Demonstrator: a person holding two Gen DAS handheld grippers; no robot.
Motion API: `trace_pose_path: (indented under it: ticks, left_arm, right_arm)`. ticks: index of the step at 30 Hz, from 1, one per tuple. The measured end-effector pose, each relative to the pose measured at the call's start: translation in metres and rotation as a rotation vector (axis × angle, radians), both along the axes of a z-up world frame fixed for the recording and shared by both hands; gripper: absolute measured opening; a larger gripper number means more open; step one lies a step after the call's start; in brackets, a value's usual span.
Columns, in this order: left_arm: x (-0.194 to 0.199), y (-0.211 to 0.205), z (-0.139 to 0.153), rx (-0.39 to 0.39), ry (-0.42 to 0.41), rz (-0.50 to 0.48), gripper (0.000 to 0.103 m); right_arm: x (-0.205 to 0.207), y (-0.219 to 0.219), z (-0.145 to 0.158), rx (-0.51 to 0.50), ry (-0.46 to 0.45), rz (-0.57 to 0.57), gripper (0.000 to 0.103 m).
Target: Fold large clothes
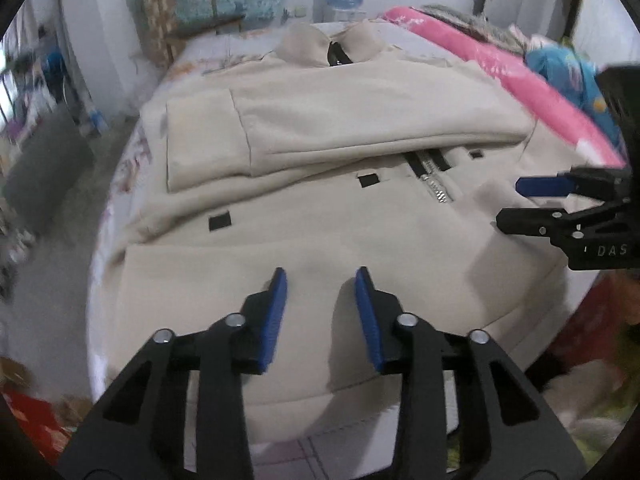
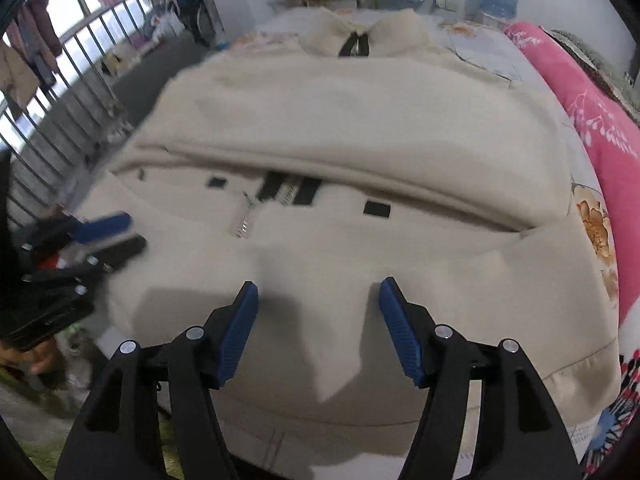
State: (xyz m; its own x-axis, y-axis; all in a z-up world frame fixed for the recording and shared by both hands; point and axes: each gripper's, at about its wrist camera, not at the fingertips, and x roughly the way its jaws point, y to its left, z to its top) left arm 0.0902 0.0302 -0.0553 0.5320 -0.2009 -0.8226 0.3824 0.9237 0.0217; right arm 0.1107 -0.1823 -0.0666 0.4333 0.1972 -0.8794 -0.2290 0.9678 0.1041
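Flat, beige jacket [image 1: 320, 232] with sleeves folded across.

White walls [image 1: 104, 20]; railing [image 2: 60, 80] at, seemingly, a window; grey floor [image 1: 52, 300].

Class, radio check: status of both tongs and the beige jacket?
Left tongs open, empty. Right tongs open, empty. Beige zip-front jacket flat on bed, sleeves folded across. Nothing in the way.

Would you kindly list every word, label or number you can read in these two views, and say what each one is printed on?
"DAS": pale letters on the black body of the right gripper, seen at the right edge of the left wrist view; the word may run on out of sight.
Left gripper: a faint mark on its body, too blurred to read.
Beige jacket: only plain black patches, no lettering.
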Motion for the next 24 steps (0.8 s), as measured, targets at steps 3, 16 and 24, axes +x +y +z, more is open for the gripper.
trace_pose_path:
  ticks: [3,16,24]
  left_arm:
    - [-0.006,-0.009,-0.001,0.042,-0.028,-0.041,0.004]
    - [0.016,-0.008,0.032,0.054,-0.188,0.008,0.001]
    - [0.022,-0.021,-0.006,0.159,-0.171,0.005,0.004]
  right_arm:
    - [-0.007,0.006,0.004,-0.053,-0.020,0.031,0.026]
    - [0.002,0.001,0.040,-0.029,-0.181,-0.049,0.005]
    - [0.011,-0.011,0.004,0.034,-0.142,-0.076,0.016]
